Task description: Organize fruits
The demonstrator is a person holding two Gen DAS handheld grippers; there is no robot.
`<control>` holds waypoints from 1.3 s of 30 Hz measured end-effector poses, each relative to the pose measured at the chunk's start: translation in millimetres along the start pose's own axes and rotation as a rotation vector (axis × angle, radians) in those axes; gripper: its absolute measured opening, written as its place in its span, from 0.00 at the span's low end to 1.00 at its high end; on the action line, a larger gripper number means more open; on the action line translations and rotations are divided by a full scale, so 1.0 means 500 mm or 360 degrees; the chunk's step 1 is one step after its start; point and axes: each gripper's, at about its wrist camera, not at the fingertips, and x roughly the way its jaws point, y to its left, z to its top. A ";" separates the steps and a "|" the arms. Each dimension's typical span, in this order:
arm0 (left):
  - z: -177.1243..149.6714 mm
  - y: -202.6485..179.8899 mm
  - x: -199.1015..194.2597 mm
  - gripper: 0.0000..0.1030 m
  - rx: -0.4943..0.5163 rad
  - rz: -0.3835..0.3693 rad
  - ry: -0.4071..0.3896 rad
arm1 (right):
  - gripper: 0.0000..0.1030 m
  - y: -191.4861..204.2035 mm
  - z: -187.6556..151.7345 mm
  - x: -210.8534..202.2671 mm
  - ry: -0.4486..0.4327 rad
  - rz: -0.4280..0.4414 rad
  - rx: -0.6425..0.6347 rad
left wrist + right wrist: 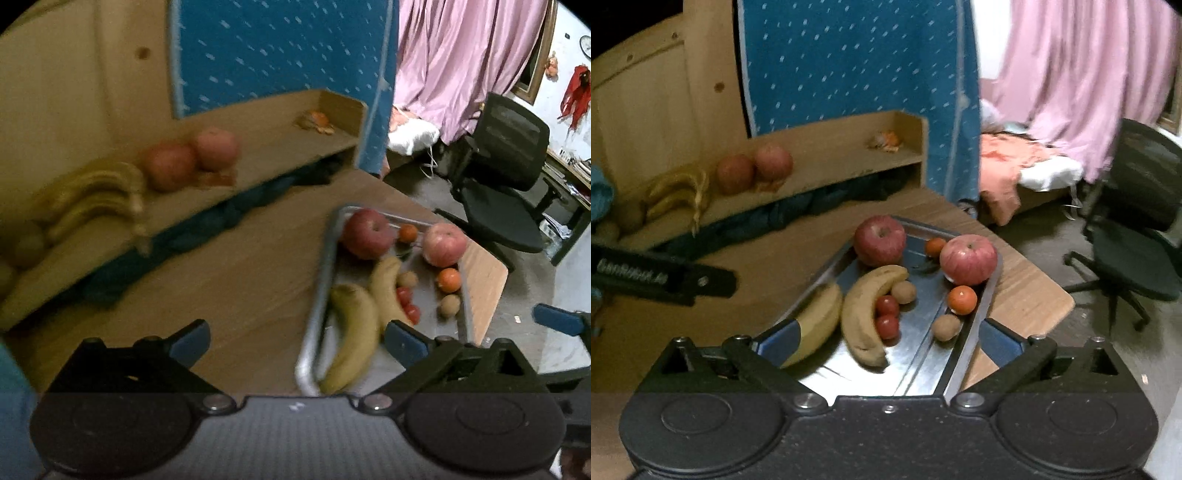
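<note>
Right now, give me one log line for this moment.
left gripper: open, empty | right gripper: open, empty, over metal tray | tray: apples, bananas, oranges, small fruit | shelf: bananas, two apples

Left gripper (295,341): black plastic frame, 2 round black discs at base, silver screws at pivots, blue pads on fingers (404,341). Right gripper (888,338): same build, blue pads, silver screws. White lettering on the left unit's black side bar, blurred.
</note>
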 end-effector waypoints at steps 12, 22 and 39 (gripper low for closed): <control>-0.112 0.134 -0.160 1.00 0.0062 0.0031 -0.0092 | 0.99 0.174 -0.072 -0.178 -0.0100 -0.0168 0.0035; -0.188 0.187 -0.237 1.00 0.0011 0.0177 -0.0063 | 0.99 0.222 -0.134 -0.260 -0.0089 -0.0148 0.0040; -0.225 0.212 -0.286 1.00 0.0215 0.0149 -0.0081 | 0.99 0.288 -0.173 -0.317 -0.0098 -0.0205 0.0183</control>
